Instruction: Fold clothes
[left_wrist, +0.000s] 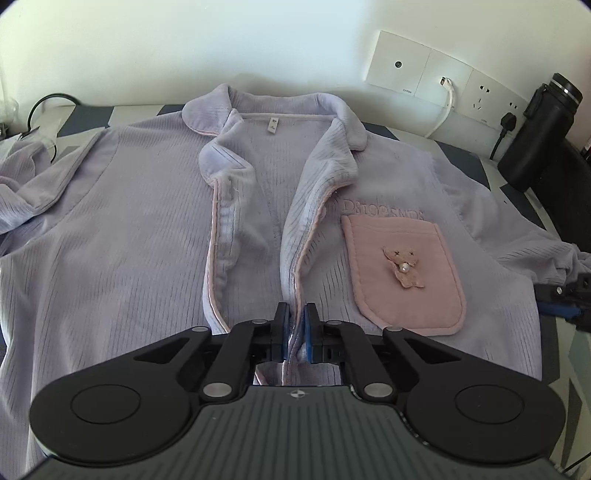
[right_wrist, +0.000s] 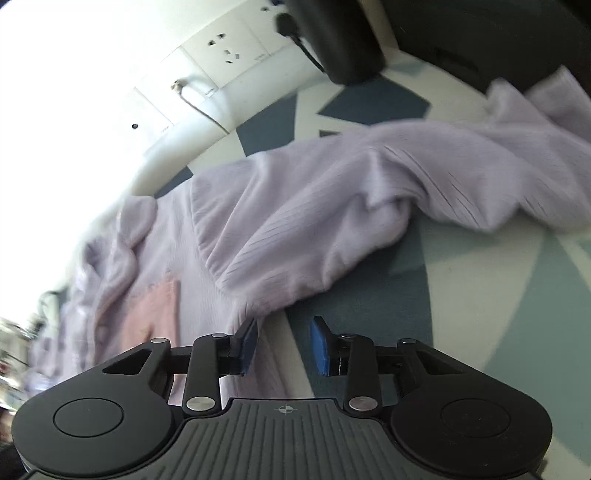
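A lilac ribbed pyjama shirt (left_wrist: 129, 229) lies front up on a patterned surface, collar toward the wall, with a pink chest pocket (left_wrist: 402, 269). My left gripper (left_wrist: 296, 321) is shut on the shirt's front placket edge, a fold of fabric pinched between its blue pads. In the right wrist view the same shirt (right_wrist: 303, 221) spreads to the left, its sleeve (right_wrist: 498, 177) trailing off to the upper right. My right gripper (right_wrist: 283, 343) stands open over the bare surface just beside the shirt's side edge, nothing between its fingers. Its tip also shows at the right edge of the left wrist view.
A wall (left_wrist: 184, 44) with socket plates (left_wrist: 436, 74) and plugged cables backs the surface. A black flask (left_wrist: 539, 133) stands at the far right; a dark cable (left_wrist: 40, 107) lies at the far left. The blue-and-white patterned cover (right_wrist: 480, 314) shows right of the shirt.
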